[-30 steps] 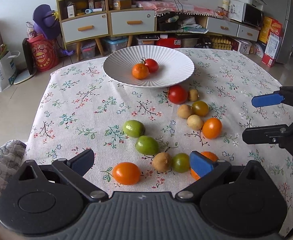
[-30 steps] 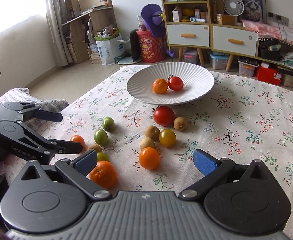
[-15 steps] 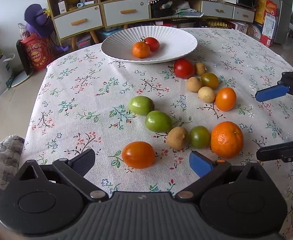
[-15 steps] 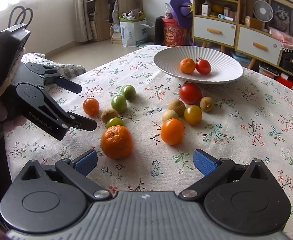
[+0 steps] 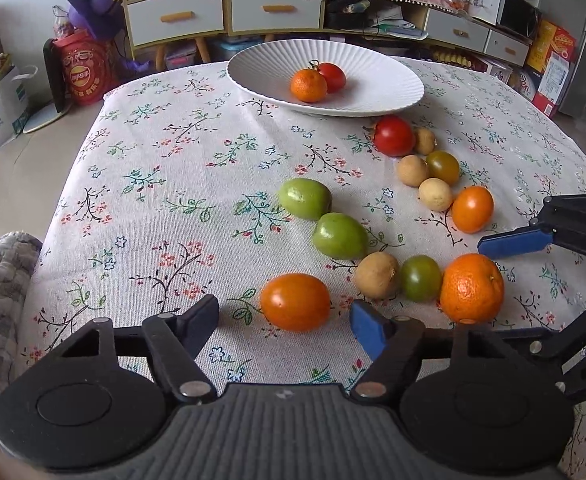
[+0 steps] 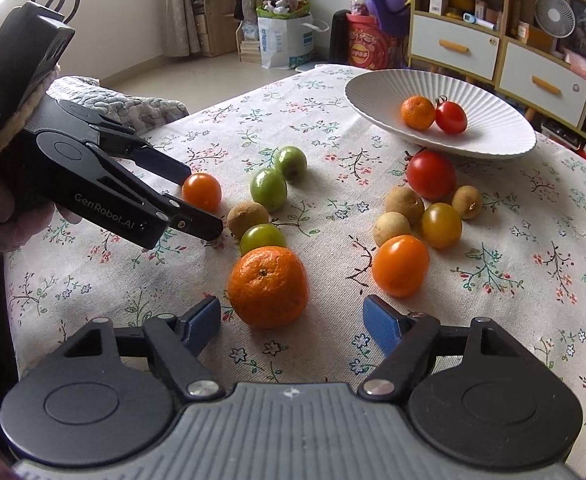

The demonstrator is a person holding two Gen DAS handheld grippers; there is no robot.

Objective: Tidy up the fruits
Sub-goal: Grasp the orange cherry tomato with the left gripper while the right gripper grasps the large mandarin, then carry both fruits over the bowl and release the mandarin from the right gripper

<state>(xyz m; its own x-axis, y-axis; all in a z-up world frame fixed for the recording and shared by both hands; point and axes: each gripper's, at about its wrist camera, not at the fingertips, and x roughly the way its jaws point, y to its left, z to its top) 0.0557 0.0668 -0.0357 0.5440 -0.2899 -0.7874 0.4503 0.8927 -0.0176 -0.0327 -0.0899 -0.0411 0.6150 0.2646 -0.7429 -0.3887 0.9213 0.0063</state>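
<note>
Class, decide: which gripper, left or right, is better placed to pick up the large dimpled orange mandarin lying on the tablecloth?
Right. The right gripper is open with the large dimpled orange mandarin just ahead between its fingers; the left gripper faces a smooth orange tomato instead.

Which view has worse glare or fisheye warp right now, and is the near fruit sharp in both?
Right wrist: window glare blows out the top-left corner, and the white plate rim bows with fisheye warp; the mandarin between the open right gripper fingers is sharp. Left wrist: even, soft light with no blown-out areas, table edges curve strongly; the orange tomato ahead of the open left gripper is sharp.
</note>
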